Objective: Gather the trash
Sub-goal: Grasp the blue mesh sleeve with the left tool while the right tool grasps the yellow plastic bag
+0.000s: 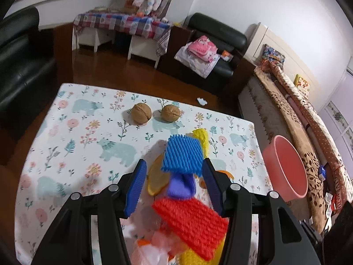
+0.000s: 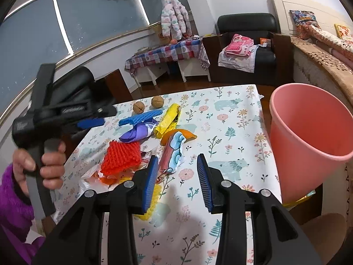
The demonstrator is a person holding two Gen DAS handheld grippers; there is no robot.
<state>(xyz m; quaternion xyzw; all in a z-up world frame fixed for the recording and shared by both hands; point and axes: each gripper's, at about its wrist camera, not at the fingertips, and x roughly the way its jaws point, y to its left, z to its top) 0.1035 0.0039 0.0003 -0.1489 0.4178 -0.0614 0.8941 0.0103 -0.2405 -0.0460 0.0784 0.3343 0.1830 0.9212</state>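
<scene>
— Where's the trash? The pink bucket (image 2: pixel 308 132) sits empty at the tabletop (image 2: pixel 231 132) edge, and the scraps lie heaped mid-cloth: red foam net (image 2: pixel 122 155), blue foam net (image 2: pixel 141 117), purple wrapper (image 2: pixel 138 132), yellow bag (image 2: pixel 168 119).

— Both are released. The left tool (image 1: pixel 174 185) hovers spread above the blue net, gripping nothing; the right tool (image 2: pixel 177 180) is parted over the printed wrapper (image 2: pixel 174 154). I'd take 1 light piece at a time, pinching an edge.

— Only the right view shows the hand (image 2: pixel 44 163) on the handle; the left alone shows a white scrap (image 1: pixel 201 101) on the floor. The 2 walnuts (image 1: pixel 154 112) show in both.
</scene>
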